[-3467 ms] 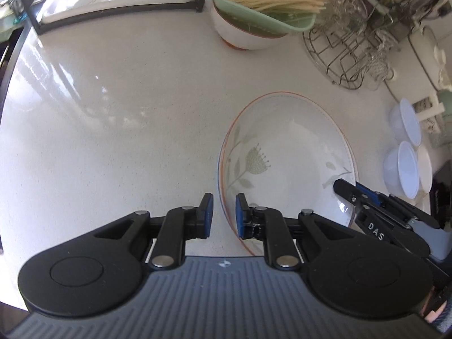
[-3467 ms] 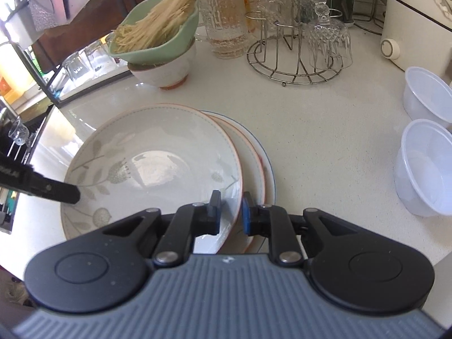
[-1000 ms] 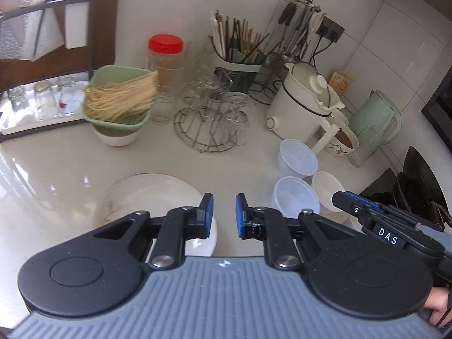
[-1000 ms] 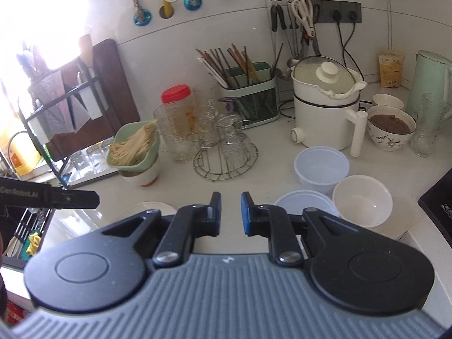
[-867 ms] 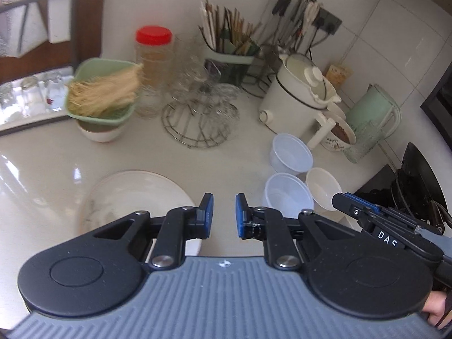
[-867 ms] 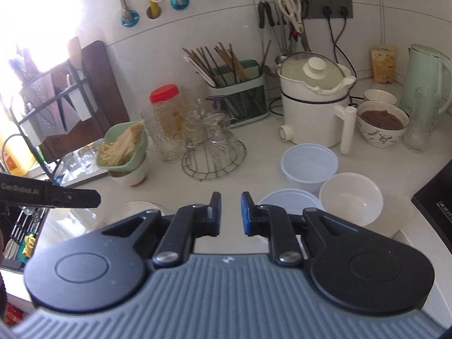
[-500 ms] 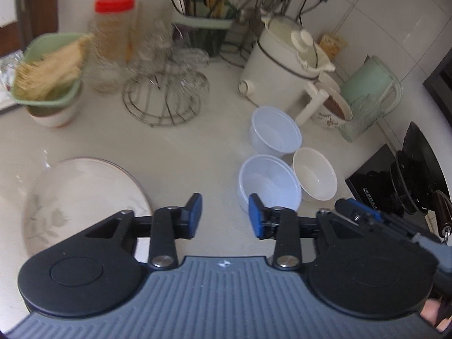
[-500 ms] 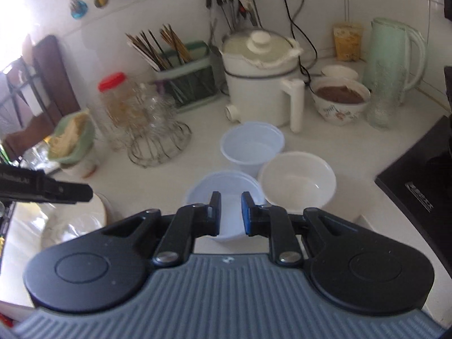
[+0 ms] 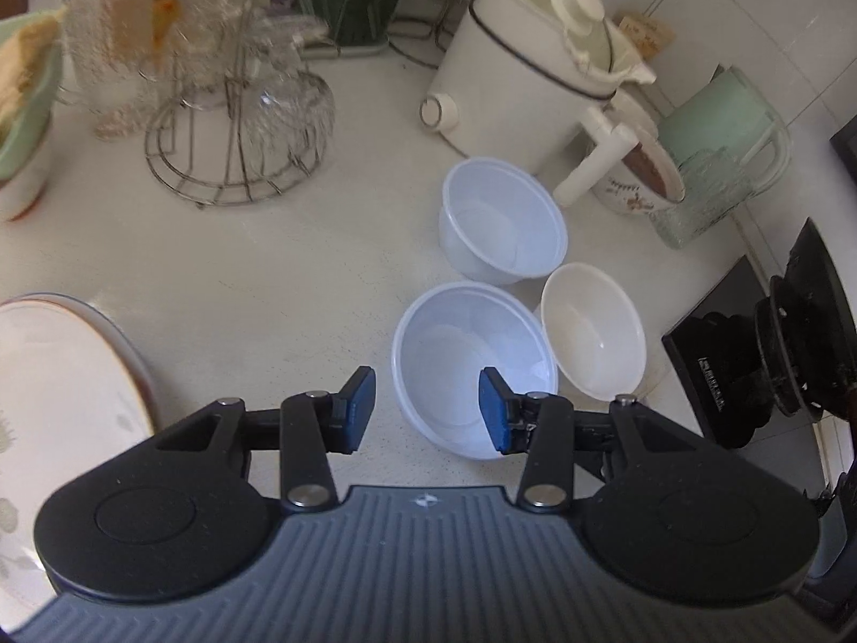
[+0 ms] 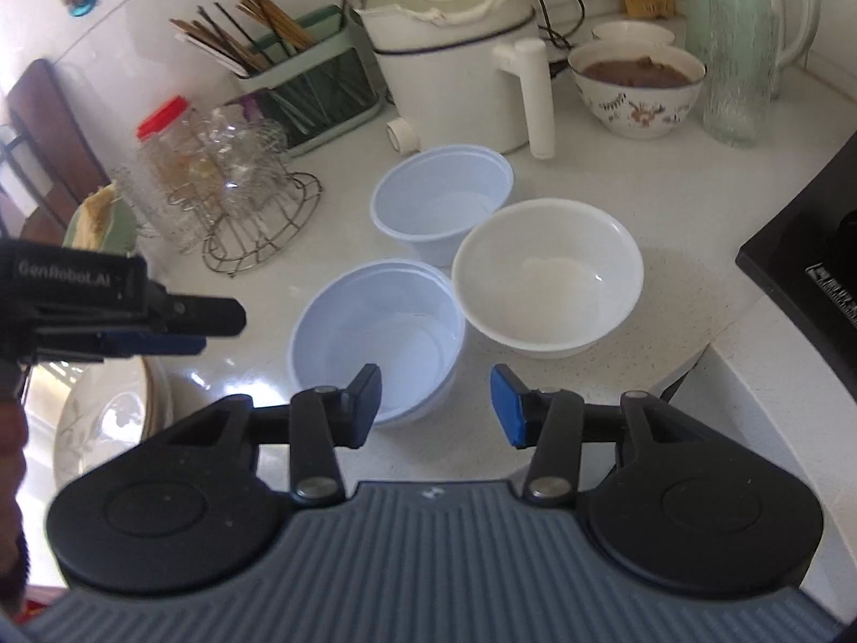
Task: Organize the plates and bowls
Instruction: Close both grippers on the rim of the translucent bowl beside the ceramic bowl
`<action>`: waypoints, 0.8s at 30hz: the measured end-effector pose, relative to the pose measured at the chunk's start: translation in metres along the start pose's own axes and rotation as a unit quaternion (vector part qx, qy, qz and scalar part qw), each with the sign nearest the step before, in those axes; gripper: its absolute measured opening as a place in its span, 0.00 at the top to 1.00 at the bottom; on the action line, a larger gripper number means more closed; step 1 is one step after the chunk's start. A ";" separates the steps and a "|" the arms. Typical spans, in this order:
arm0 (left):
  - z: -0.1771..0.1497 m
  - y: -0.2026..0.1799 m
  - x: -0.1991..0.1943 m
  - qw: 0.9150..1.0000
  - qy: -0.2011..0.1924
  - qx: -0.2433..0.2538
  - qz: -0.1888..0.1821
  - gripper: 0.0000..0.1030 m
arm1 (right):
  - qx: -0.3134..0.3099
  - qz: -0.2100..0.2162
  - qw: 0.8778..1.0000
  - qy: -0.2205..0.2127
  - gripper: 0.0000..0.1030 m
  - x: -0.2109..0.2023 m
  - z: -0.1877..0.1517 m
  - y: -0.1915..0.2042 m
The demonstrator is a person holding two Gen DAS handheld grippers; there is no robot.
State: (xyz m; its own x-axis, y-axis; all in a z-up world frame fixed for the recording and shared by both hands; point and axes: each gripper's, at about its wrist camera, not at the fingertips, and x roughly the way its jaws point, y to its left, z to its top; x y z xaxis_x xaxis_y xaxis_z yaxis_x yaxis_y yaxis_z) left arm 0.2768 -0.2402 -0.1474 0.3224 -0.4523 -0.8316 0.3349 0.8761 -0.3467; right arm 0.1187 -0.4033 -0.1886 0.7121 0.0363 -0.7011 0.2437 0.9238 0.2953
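Observation:
Three bowls stand close together on the white counter: a near translucent plastic bowl (image 9: 455,353) (image 10: 375,343), a far one (image 9: 503,225) (image 10: 442,198), and a white bowl (image 9: 592,329) (image 10: 546,278). My left gripper (image 9: 426,410) (image 10: 214,329) hovers over the near bowl's left rim, jaws opening, with the rim showing between the fingers and no pad pressing on it. My right gripper (image 10: 436,407) hangs over that bowl's right edge, jaws also opening, holding nothing. The stacked floral plates (image 9: 53,375) (image 10: 107,412) lie to the left.
A white electric pot (image 9: 525,80) (image 10: 455,53) stands just behind the bowls. A wire rack of glasses (image 9: 235,123) is at the back left. A patterned bowl of brown food (image 10: 637,86), a glass tumbler (image 10: 739,69) and a black stove (image 10: 803,262) crowd the right.
Both grippers have sunk and swung right, from the plates to the bowls. Their jaws, nearly shut before, now stand apart. The plates have slid to the left edge of view.

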 end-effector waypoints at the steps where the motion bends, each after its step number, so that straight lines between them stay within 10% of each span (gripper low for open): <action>1: 0.001 0.000 0.006 1.000 0.006 -0.002 -0.002 0.53 | 0.003 0.000 1.000 0.001 0.53 0.004 0.001 -0.002; 24: -0.005 0.009 0.039 0.996 0.026 -0.073 -0.044 0.72 | -0.032 0.047 0.996 0.064 0.87 0.046 0.011 -0.006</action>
State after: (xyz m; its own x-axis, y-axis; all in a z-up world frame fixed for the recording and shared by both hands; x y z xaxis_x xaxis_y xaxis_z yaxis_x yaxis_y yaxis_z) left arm 0.2882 -0.2491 -0.1856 0.2502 -0.5221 -0.8154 0.2265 0.8503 -0.4750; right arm 0.1574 -0.4115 -0.2155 0.6392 0.1692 -0.7502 0.1339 0.9361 0.3252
